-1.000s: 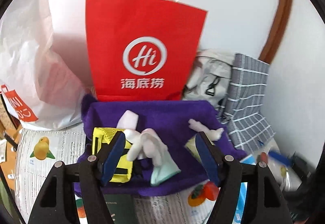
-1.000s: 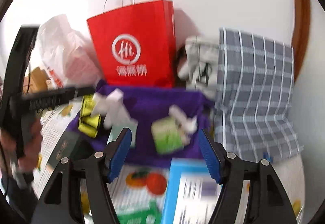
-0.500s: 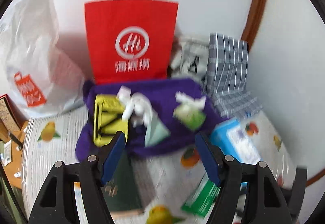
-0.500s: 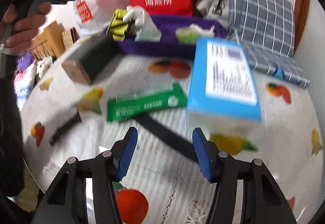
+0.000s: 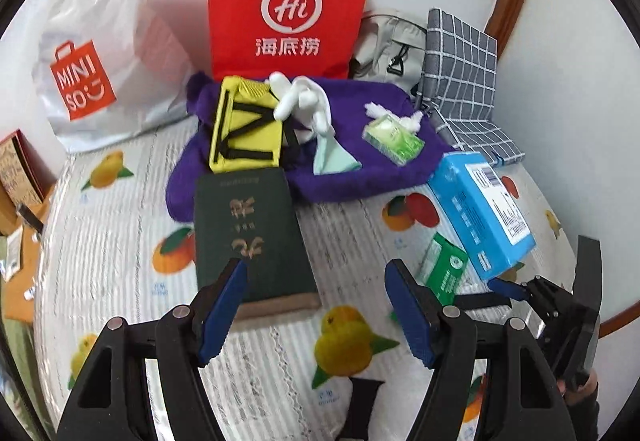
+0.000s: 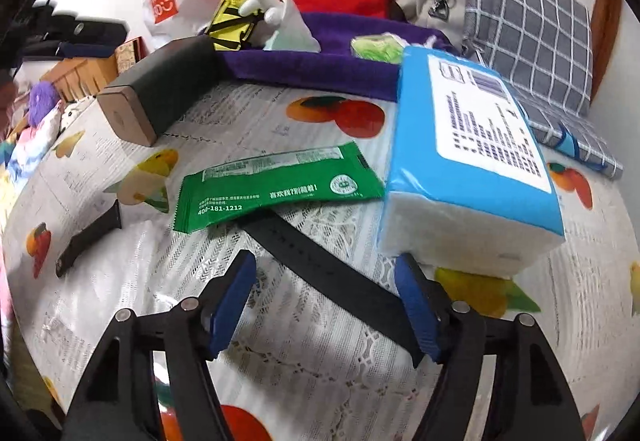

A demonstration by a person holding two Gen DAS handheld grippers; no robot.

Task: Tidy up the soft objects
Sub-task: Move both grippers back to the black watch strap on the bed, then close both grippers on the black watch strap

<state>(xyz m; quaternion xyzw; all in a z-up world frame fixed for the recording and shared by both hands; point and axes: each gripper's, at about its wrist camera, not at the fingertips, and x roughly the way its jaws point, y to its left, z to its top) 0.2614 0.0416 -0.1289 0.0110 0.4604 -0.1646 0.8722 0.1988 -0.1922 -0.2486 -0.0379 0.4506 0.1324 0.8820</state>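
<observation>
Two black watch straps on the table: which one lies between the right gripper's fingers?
The longer black strap, running diagonally out from under the green packet. The shorter strap lies apart at the table's left edge.

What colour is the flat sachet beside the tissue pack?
Green sachet with white print, clearest in the right wrist view.

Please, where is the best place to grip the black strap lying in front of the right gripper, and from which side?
Take the black strap across its narrow width, mid-length, coming down from above. It lies flat on the tablecloth, its far end under the green packet, so the edges are the only graspable faces.
</observation>
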